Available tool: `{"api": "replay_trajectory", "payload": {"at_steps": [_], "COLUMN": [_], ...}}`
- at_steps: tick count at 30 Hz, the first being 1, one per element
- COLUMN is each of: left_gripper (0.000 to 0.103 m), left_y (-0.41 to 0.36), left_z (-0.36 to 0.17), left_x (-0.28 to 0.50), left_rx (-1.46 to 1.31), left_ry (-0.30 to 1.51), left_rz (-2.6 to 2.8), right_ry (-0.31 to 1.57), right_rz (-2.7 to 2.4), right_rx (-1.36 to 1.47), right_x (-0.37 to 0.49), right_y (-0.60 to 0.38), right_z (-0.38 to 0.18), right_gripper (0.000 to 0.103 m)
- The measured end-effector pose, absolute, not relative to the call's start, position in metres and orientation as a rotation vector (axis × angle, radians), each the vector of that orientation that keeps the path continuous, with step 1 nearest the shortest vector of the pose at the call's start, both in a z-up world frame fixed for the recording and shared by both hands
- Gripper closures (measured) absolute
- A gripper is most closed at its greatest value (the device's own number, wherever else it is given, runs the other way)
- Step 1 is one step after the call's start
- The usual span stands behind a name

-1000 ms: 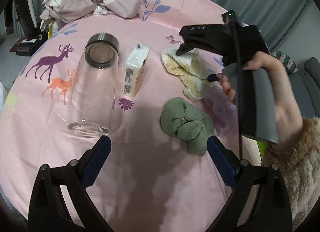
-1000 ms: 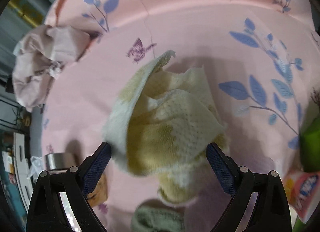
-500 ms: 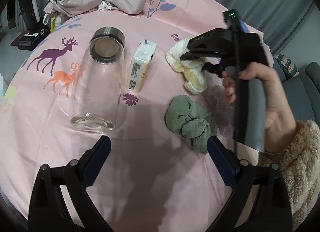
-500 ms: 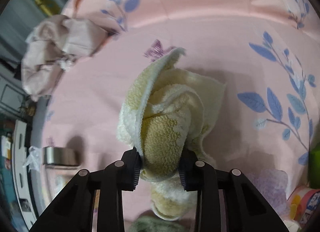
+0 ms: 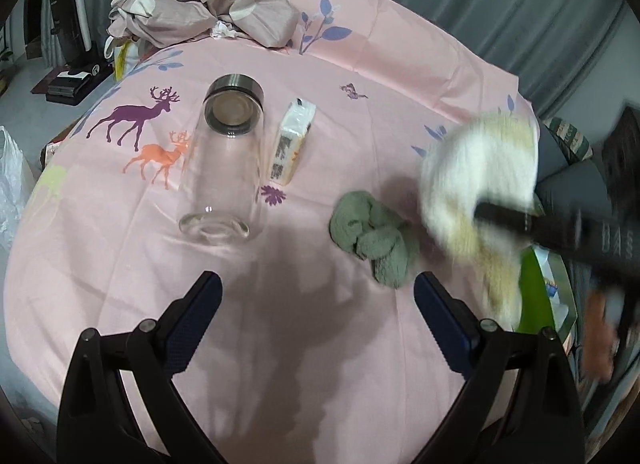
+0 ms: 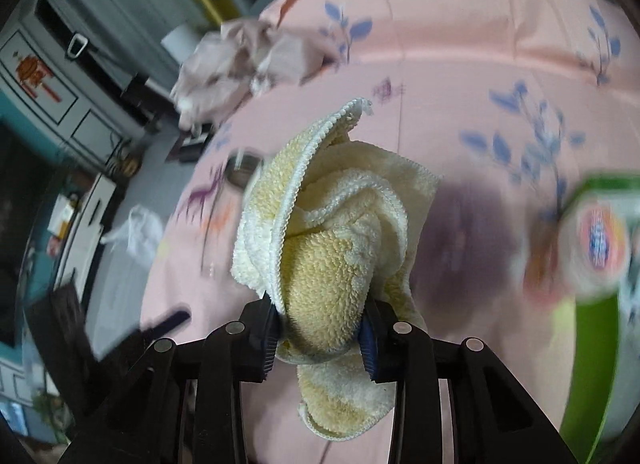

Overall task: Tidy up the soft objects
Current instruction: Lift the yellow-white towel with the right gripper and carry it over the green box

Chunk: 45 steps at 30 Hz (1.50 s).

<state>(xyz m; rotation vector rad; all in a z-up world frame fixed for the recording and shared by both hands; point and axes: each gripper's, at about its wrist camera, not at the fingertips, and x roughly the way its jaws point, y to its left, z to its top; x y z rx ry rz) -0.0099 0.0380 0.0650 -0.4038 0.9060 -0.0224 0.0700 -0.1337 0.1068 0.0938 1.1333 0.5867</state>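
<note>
**Yellow towel lifted**

Your right claw [image 6: 322, 328] is clenched on the yellow towel [image 6: 332, 248], held above the pink worktop [image 5: 320, 344]. Your left claw [image 5: 318, 306] hangs released, empty, near the green cloth [image 5: 372, 234].

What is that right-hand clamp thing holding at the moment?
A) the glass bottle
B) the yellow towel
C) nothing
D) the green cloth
B: the right gripper has its pads pinched on the bunched yellow towel, lifted off the pink tablecloth; the green cloth and glass bottle lie untouched.
</note>
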Motion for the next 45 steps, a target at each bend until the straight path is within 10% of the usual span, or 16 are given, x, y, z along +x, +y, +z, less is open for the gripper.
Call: {"api": "replay_trajectory", "payload": {"at_steps": [9,20,36,45], "left_gripper": [0.007,0.009,0.046,0.051], "left_y": [0.012,-0.019,-0.077,-0.087], "left_z": [0.055,0.038,0.007,0.005], "left_x": [-0.022,-0.02,-0.012,-0.009], "left_rx": [-0.344,-0.321,-0.293,-0.266], "left_ry": [0.957,1.003,1.106,1.108], "left_rz": [-0.071,-0.169,-0.337,-0.334], "right_ry": [1.302,1.276,1.294,1.286], "right_rz": [0.551,0.413,0.362,0.374], "right_rx": [0.101,0.163,0.471,0.493], "right_x": [0.038,0.037,0.027,0.036], "right_y": [-0.156,-0.19,-0.224,-0.211], "right_z": [0.045,0.049,0.024,0.009], "right_gripper": [0.065,0.026,0.025,0.031]}}
